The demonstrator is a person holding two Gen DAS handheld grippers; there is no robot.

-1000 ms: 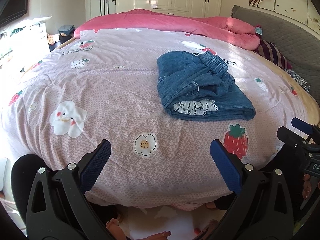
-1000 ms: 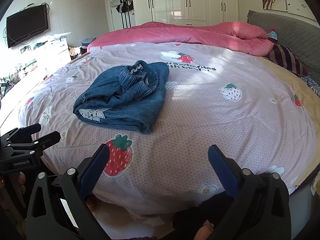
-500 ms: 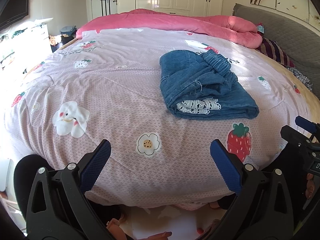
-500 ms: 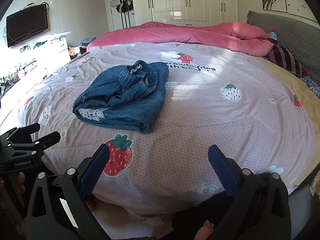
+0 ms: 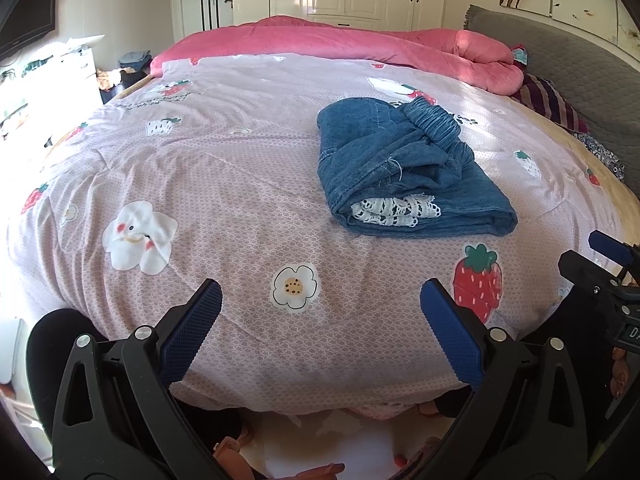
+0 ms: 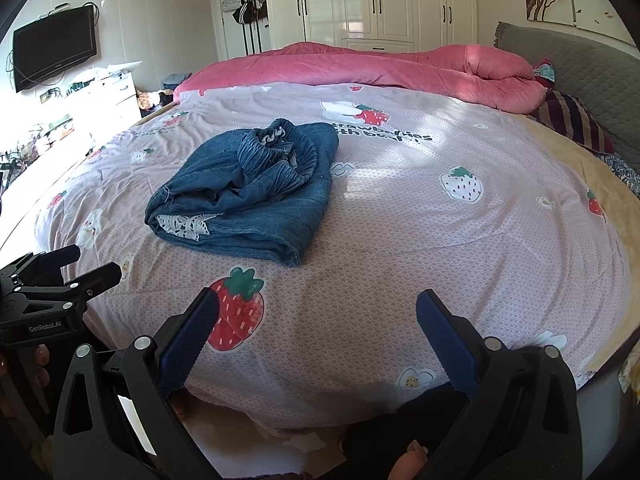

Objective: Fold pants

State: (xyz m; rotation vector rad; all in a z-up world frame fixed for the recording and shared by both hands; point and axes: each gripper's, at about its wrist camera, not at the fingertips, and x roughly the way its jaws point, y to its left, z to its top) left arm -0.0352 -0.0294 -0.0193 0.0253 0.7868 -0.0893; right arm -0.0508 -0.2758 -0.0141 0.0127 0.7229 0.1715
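Note:
Blue denim pants (image 5: pixel 404 168) lie folded in a loose bundle on the bed, white lace trim showing at the near edge; they also show in the right wrist view (image 6: pixel 248 192). My left gripper (image 5: pixel 320 320) is open and empty above the bed's front edge, well short of the pants. My right gripper (image 6: pixel 318 328) is open and empty above the front edge, to the right of the pants. Each gripper shows at the edge of the other's view.
The bed has a pale pink cover (image 5: pixel 224 184) printed with strawberries and flowers. A pink quilt (image 5: pixel 340 44) lies along the far side. A grey headboard (image 6: pixel 580 64) and striped pillow (image 6: pixel 572 120) are at the right. White drawers (image 6: pixel 116 96) stand at the left.
Both grippers have shifted slightly; the view of the pants has drifted a little. Both stay open and empty. The pants have not moved.

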